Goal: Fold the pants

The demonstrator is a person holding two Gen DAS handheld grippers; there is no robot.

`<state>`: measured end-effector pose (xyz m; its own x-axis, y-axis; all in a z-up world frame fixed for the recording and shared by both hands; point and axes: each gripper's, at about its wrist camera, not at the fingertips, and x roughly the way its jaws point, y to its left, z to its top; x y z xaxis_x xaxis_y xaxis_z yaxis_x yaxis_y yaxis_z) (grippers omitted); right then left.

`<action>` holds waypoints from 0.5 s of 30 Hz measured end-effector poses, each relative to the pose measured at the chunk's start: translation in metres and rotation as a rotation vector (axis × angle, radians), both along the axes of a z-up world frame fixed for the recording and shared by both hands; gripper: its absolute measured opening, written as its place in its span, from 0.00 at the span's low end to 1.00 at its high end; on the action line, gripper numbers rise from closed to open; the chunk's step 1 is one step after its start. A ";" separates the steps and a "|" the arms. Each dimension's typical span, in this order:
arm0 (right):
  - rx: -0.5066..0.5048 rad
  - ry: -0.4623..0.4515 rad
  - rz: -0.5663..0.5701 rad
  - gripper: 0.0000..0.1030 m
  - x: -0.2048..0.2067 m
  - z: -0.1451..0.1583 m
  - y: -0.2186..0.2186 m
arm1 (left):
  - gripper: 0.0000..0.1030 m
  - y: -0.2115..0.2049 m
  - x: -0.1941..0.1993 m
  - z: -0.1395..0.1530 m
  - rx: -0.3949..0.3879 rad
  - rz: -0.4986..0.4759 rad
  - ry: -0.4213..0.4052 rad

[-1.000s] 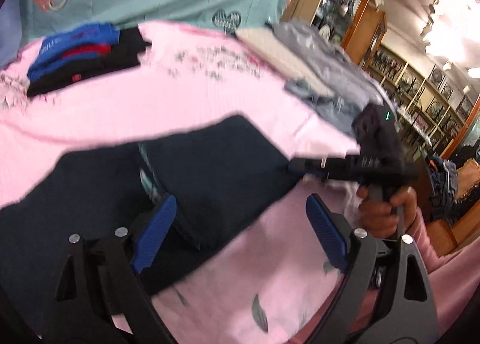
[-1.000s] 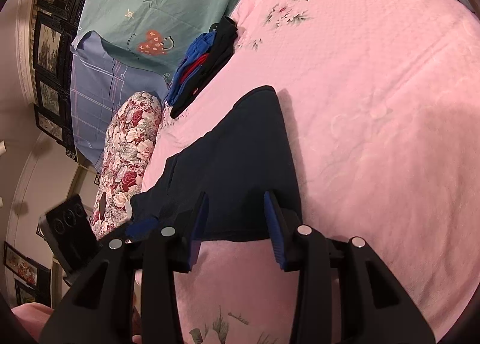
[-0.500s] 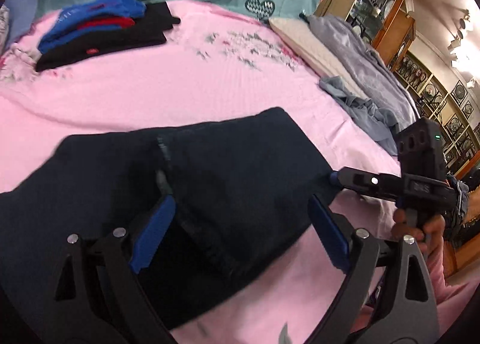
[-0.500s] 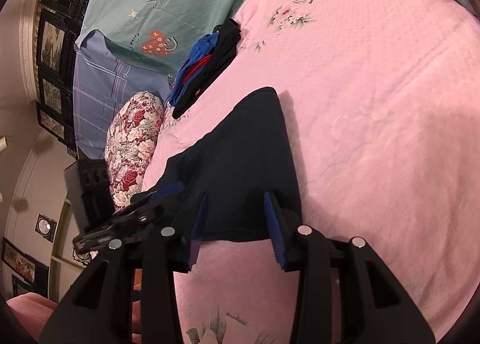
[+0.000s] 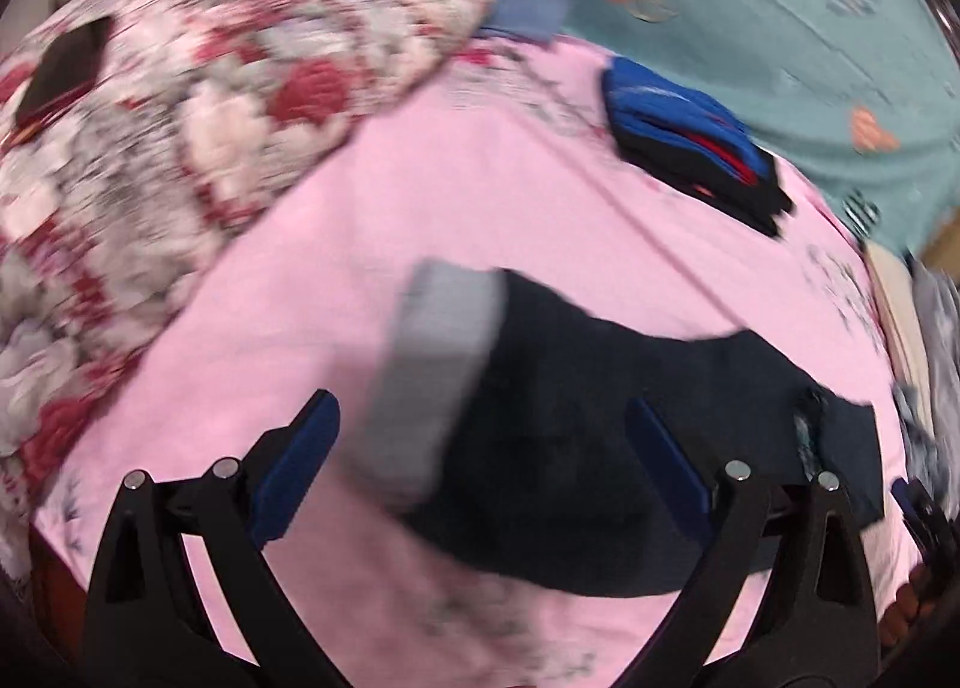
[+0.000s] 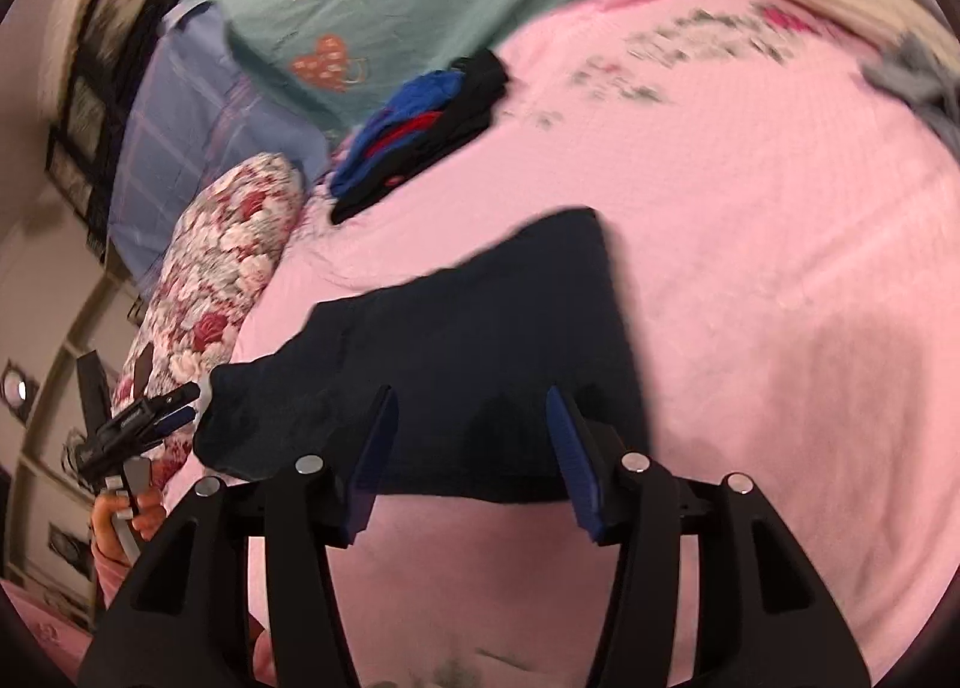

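Pants point(image 6: 480, 364) flat on pink bed point(image 6: 750, 280), partly folded. Left gripper point(image 5: 480, 472) wide open, empty, over grey cuff. Right gripper point(image 6: 474, 448) part-open, empty, at near edge. Pinch both layers at corners, lift evenly.

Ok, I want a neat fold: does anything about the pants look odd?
The dark pants lie rumpled, not flat, at the end by the left gripper. In the left wrist view a pale gray patch shows at that end, too blurred to identify.
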<state>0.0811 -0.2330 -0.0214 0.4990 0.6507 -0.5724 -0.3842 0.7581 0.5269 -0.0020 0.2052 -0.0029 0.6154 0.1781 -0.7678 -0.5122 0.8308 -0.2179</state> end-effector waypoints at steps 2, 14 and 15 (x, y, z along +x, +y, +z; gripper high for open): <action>-0.016 -0.070 0.063 0.51 -0.005 0.011 0.026 | 0.95 0.022 -0.012 -0.004 -0.031 0.052 0.001; -0.253 -0.346 0.781 0.51 -0.064 0.030 0.277 | 0.95 0.035 -0.012 -0.035 -0.297 -0.015 -0.081; -0.276 -0.371 0.843 0.51 -0.070 0.029 0.294 | 0.95 0.035 -0.013 -0.036 -0.302 -0.024 -0.090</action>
